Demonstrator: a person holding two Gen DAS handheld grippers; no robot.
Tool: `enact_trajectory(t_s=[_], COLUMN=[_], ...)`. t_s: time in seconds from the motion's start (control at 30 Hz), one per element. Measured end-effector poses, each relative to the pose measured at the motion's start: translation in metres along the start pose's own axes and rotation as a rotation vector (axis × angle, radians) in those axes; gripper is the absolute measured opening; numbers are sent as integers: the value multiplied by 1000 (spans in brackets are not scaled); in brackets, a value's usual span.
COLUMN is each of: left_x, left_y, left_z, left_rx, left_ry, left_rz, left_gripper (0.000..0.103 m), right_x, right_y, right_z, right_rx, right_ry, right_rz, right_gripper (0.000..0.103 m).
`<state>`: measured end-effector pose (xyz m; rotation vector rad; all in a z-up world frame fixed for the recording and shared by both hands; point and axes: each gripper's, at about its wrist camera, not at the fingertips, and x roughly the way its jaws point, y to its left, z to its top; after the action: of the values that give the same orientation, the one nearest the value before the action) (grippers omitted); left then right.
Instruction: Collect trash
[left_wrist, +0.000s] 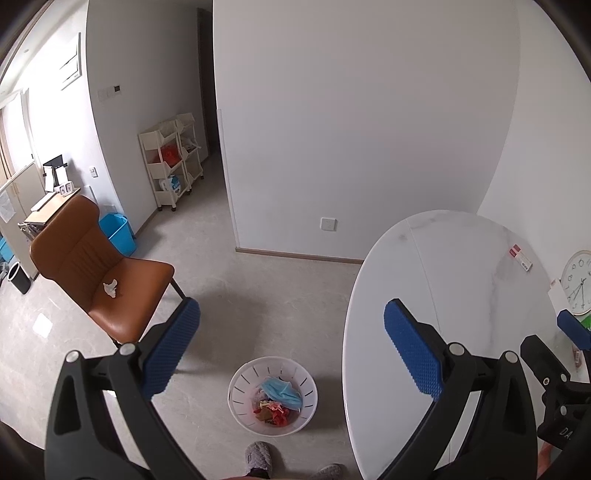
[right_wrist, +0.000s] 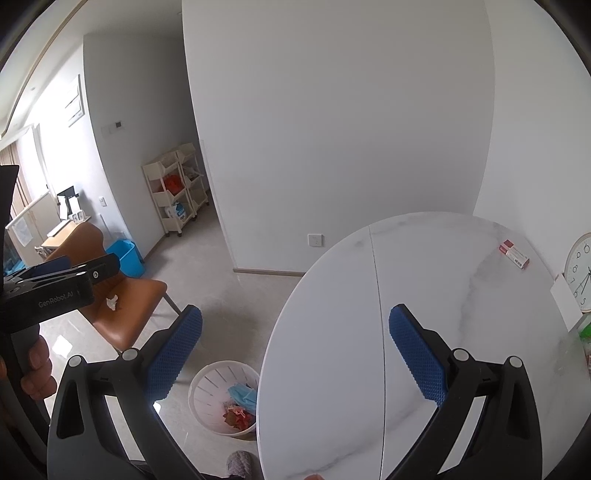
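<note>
Wall clock (right_wrist: 580, 271) leans behind marble table (right_wrist: 332, 332) (2 slabs).

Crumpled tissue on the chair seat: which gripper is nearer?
Left. The left gripper hangs open just right of the crumpled tissue on the chair; the right gripper, also open, sits farther right, over the table.

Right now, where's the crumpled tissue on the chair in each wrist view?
Left wrist: crumpled tissue lies on the seat of the brown chair, left of centre, above the left gripper's near finger.
Right wrist: crumpled tissue on the same chair seat, left side, just right of the left gripper seen side-on.
Shared landmark: white slotted basket on the floor, holding a blue mask.
</note>
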<state>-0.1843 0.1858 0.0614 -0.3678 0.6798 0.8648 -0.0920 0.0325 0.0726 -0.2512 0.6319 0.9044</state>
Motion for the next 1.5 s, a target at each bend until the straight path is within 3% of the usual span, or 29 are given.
enact_trajectory(t_s=[1.5], left_x=[8], left_y=[1], left_z=[-1], left_rx=[14], left_ry=[8], left_rz=[1], left_gripper=[96], right_x=[0], right_y=[6], right_z=[-6], right_rx=[6], right_ry=[10], right_rz=[-2], right_gripper=[100])
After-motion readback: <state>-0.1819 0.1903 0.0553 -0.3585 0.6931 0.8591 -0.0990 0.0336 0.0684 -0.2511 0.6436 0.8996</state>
